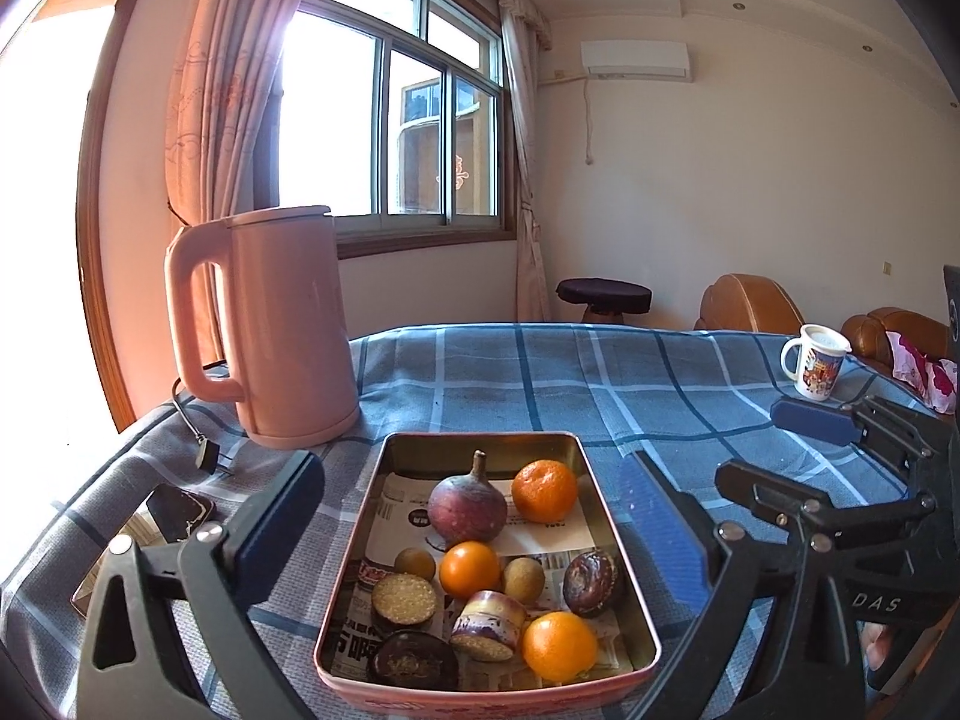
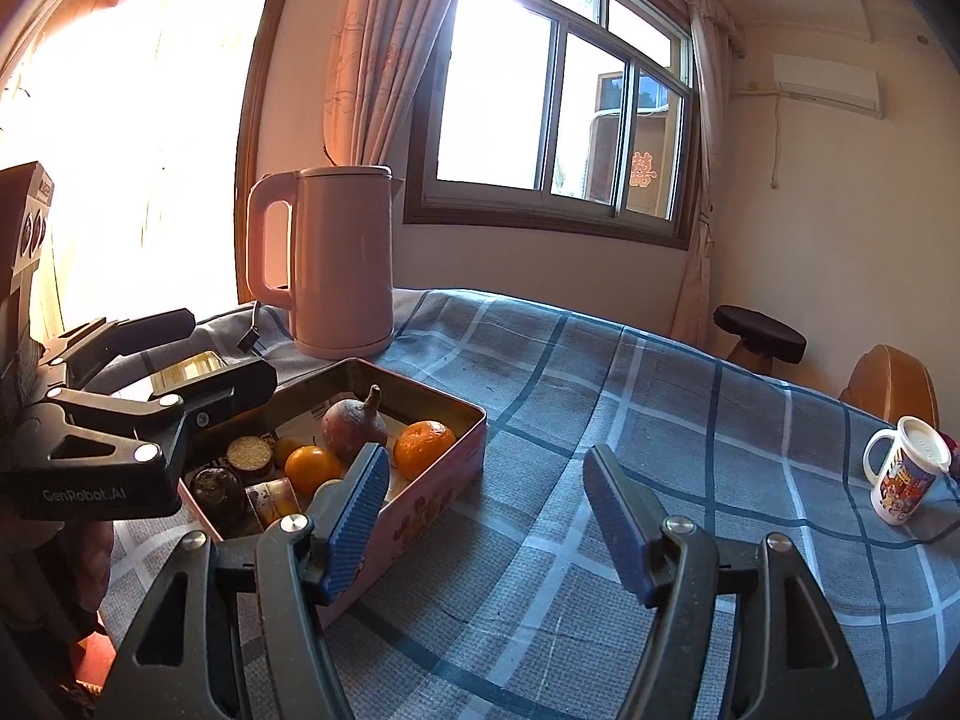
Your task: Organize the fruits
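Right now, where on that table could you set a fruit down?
The checked cloth lies bare between the tin and the mug, and behind the tin beside the kettle. The tin itself is crowded with fruit; left of it lies a phone.

The kettle (image 1: 282,330) is pink, and the cloth (image 1: 600,384) under it is blue with light and dark checks. The tin (image 1: 384,540) is gold inside and pink outside, with orange fruits (image 1: 545,491) and a purple one (image 1: 467,507). The mug (image 1: 815,360) is white with a bright picture.
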A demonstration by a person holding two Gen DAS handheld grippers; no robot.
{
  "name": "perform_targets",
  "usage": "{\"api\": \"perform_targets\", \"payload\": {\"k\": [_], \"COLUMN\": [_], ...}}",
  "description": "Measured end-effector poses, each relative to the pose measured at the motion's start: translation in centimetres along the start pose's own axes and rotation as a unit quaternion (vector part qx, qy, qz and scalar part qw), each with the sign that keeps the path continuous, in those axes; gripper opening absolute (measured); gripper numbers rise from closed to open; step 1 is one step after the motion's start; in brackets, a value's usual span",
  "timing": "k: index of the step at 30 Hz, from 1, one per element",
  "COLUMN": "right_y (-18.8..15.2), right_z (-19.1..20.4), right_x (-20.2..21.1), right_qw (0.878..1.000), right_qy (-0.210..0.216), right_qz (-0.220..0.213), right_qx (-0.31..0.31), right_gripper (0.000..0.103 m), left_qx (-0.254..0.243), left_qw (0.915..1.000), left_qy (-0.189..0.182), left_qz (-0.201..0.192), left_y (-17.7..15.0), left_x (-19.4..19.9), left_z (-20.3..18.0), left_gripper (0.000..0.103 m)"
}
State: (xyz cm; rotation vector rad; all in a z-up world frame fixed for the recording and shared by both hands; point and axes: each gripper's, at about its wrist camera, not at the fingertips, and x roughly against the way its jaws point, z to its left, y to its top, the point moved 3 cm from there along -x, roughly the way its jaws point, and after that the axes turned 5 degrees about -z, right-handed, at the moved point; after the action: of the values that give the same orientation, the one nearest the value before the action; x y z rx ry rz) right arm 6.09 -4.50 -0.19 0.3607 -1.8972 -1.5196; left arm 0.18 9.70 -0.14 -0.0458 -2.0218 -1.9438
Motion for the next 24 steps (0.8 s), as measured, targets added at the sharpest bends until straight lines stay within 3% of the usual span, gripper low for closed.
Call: {"api": "perform_targets", "payload": {"k": [24], "right_y": [-0.03], "right_z": [-0.47], "right_x": [0.54], "right_qw": [1.000], "right_qy": [-0.013], "right_qz": [-0.010], "right_qx": [-0.001], "right_gripper": [0.073], "left_qx": [-0.014], "left_qw": [0.9998], "left_qy": [0.009], "left_qz": [0.006], "left_y": [0.30], "left_x": [-0.29], "left_z": [-0.74], "left_gripper": [0.103]}}
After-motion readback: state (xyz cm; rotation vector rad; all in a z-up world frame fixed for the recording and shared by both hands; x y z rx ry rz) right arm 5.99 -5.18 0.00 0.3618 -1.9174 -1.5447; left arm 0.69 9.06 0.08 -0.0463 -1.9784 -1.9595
